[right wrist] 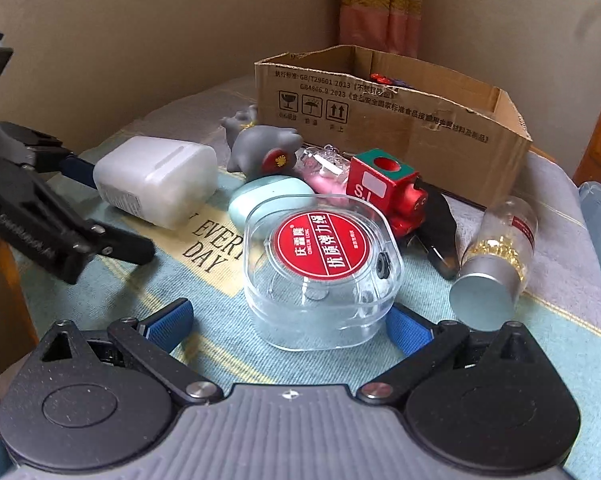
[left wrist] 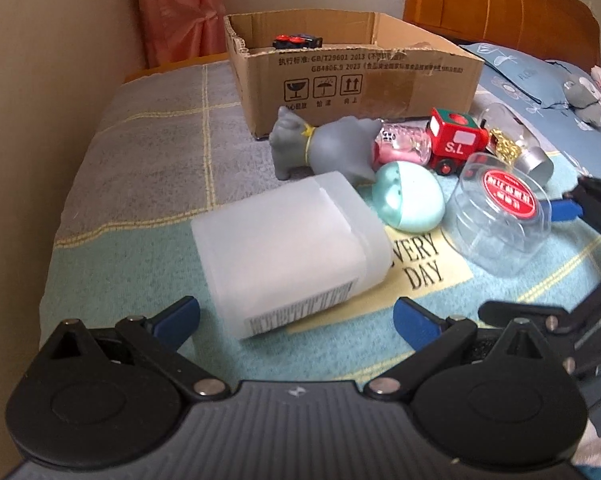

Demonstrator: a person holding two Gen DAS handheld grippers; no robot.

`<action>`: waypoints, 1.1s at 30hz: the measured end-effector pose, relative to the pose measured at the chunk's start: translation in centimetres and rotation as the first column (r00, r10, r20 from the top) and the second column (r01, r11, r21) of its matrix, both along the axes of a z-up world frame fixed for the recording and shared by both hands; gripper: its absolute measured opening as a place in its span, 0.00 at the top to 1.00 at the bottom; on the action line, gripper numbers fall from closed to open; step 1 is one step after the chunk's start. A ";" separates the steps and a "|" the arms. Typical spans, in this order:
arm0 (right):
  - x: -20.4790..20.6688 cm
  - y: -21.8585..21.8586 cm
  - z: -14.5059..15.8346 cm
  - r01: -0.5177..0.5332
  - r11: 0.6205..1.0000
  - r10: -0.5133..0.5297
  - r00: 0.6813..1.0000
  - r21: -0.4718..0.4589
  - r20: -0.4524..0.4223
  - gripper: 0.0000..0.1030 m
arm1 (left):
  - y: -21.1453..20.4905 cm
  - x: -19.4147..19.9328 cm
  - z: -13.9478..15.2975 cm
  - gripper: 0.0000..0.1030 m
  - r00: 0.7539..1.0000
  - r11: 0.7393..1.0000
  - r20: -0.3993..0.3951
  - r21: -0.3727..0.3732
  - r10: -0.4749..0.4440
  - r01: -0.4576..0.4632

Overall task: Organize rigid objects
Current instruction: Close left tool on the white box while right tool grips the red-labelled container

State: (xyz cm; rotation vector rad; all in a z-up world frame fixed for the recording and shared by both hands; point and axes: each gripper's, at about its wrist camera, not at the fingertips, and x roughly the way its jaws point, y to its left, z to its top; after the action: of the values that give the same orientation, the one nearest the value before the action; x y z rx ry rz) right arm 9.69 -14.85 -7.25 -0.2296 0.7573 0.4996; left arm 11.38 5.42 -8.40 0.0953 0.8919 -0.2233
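My left gripper (left wrist: 296, 316) is open, its blue pads on either side of the near end of a frosted white plastic box (left wrist: 288, 252) lying on the blanket; the box also shows in the right wrist view (right wrist: 156, 180). My right gripper (right wrist: 288, 322) is open around the near side of a clear round case with a red label (right wrist: 320, 264), which also shows in the left wrist view (left wrist: 500, 220). Behind lie a grey toy animal (left wrist: 320, 144), a mint egg-shaped case (left wrist: 408, 196), a red toy train (left wrist: 454, 142) and a pink-filled clear bottle (left wrist: 400, 144).
An open cardboard box (left wrist: 360, 76) stands at the back with a black-and-red item (left wrist: 296, 41) inside. A glass bottle with gold bits and a silver cap (right wrist: 496, 268) lies at the right, next to a black comb-like piece (right wrist: 440, 236). Wall at left, wooden headboard (left wrist: 500, 4) behind.
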 end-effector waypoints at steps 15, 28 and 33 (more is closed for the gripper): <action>-0.1 0.1 -0.1 0.020 1.000 -0.020 1.000 -0.002 0.003 0.00 | -0.5 1.3 0.6 0.01 0.996 0.993 0.019 0.084 0.083 -0.084; 2.9 1.1 1.5 -0.005 0.997 0.004 1.000 -0.075 -0.022 0.11 | -0.8 3.7 1.3 0.05 0.994 0.994 -0.006 -0.005 0.111 -0.111; 3.4 1.3 1.7 -0.018 0.994 0.012 0.998 -0.109 -0.057 0.22 | -0.2 4.0 1.2 0.17 0.993 0.994 -0.031 0.001 0.111 -0.111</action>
State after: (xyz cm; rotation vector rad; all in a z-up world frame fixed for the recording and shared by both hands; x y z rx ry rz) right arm 13.09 -13.58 -5.52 -0.3249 0.8392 0.4805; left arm 15.40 5.25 -7.20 0.0415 0.9253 -0.1217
